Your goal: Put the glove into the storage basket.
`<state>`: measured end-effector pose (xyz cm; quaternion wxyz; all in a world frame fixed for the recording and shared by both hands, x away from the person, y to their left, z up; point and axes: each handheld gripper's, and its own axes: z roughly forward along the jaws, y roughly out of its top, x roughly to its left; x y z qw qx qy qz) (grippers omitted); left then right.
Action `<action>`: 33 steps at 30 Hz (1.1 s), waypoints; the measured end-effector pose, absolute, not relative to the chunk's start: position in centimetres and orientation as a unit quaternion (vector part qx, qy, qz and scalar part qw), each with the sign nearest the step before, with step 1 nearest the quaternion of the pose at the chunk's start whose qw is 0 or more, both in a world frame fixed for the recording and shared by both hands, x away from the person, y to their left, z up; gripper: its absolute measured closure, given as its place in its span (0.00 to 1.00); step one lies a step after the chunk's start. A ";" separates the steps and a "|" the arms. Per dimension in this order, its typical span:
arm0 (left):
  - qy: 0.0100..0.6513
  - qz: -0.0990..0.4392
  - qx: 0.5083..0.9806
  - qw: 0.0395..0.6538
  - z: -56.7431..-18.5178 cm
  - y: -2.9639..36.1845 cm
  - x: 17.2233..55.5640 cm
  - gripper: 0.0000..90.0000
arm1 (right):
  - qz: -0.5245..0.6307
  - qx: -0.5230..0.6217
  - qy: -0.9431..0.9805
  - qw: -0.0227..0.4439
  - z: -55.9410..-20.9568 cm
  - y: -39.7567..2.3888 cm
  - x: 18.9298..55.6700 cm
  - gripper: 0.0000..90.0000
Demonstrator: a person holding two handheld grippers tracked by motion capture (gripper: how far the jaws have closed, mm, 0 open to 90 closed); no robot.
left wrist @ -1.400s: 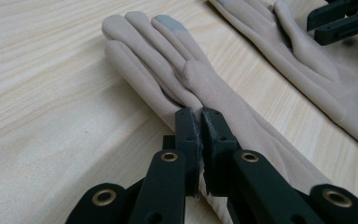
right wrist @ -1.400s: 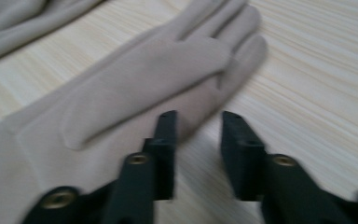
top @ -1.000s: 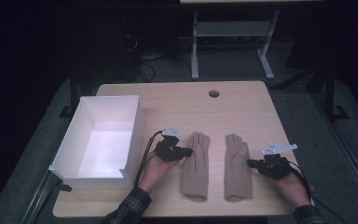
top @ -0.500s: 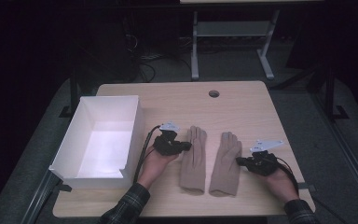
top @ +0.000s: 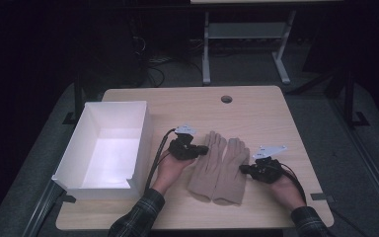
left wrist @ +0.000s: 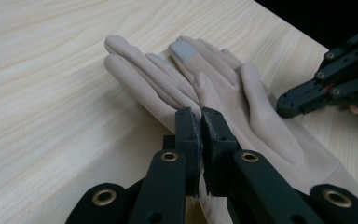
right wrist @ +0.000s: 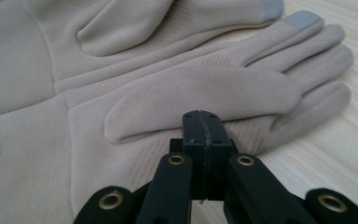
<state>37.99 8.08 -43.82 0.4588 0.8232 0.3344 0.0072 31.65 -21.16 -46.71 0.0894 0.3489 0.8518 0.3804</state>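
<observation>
While two tan gloves lie side by side near the front of the wooden table (top: 256, 106), one white box (top: 109, 148) sits at the table's left side and one dark round hole (top: 226, 99) shows near its far edge; two grippers work at the gloves, one in each of the person's hands.

The left gripper (top: 201, 149) has its jaws drawn together on the outer edge of the left glove (top: 206, 165); in the left gripper view a ragged sliver of tan fabric shows pinched between the two black jaws, so it grips that glove at its side. The right gripper (top: 244, 169) meets the outer edge of the right glove (top: 231, 170); in the right gripper view its jaws stand closed face to face with hardly a seam between them, their tips against the fabric just under the thumb (whether any cloth is caught there I cannot tell).

Both gloves are flat and palm-shaped, fingers pointing away from the person and cuffs toward the front edge; their inner edges touch, the fingers of one lying against those of the other. The fabric is a soft, matte beige with fine ribbing near the thumb; grey patches mark fingertips, one seen in the left gripper view and two in the right gripper view. Plaid sleeves (top: 137, 217) cover the person's forearms.
</observation>
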 end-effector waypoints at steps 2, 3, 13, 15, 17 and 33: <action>0.333 0.008 0.822 0.461 -43.7 7.9 38.0 0.95 | 0.381 0.348 0.852 0.088 -46.7 -21.1 31.6 1.00; 0.333 0.008 0.822 0.461 -43.7 7.9 38.0 0.95 | 0.381 0.348 0.852 0.088 -46.7 -21.1 31.7 1.00; 0.319 -0.003 0.820 0.475 -43.2 6.0 37.9 0.95 | 0.380 0.348 0.853 0.082 -46.9 -21.2 31.7 1.00; 0.313 -0.006 0.822 0.476 -42.9 5.6 37.8 0.95 | 0.381 0.350 0.852 0.080 -46.9 -21.2 31.7 1.00; 0.312 -0.007 0.821 0.478 -42.8 5.2 37.6 0.95 | 0.384 0.351 0.850 0.079 -47.0 -21.2 31.7 1.00; 0.311 -0.020 0.818 0.484 -42.6 2.8 37.2 0.95 | 0.379 0.366 0.846 0.083 -46.8 -22.8 31.9 0.99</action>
